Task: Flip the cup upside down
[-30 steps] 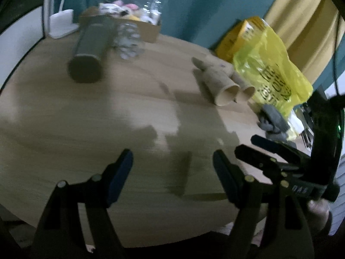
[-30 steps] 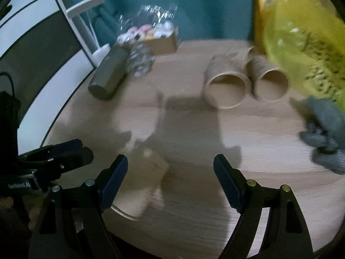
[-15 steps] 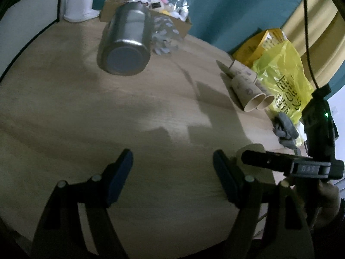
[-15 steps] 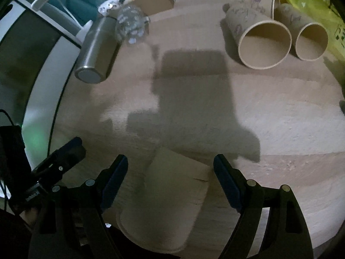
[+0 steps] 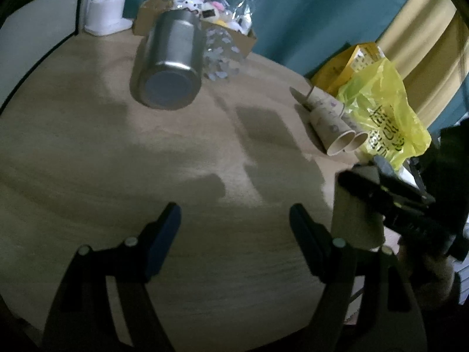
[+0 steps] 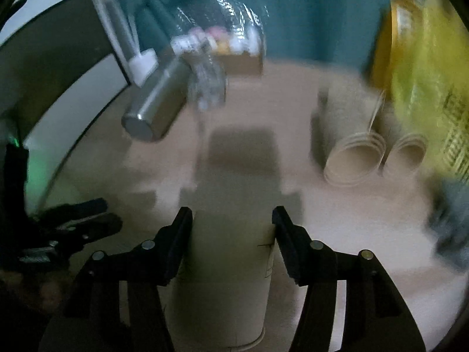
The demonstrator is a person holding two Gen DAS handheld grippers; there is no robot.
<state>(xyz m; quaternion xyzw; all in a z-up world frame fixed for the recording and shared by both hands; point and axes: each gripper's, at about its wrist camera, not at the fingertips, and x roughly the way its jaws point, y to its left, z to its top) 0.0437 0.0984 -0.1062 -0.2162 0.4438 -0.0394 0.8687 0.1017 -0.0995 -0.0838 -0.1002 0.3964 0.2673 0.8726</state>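
A tan paper cup [image 6: 228, 275] sits between my right gripper's [image 6: 231, 220] fingers, which are shut on its sides; its wide rim is toward the camera and its narrow base points away. In the left wrist view the same cup [image 5: 351, 214] stands at the right, held by the right gripper [image 5: 378, 187] over the round wooden table [image 5: 146, 161]. My left gripper [image 5: 234, 220] is open and empty above the table, to the left of the cup.
A steel bottle [image 5: 171, 64] lies on its side at the back left. Two paper cups [image 5: 337, 129] lie on their sides next to a yellow plastic bag [image 5: 381, 111]. A cardboard box of wrapped items [image 5: 211, 14] stands at the back. A grey cloth [image 6: 451, 220] lies at the right.
My right gripper has closed on the lying paper cup and lifted it; the view has tilted up and blurred. My left gripper stays open and has shifted a little.
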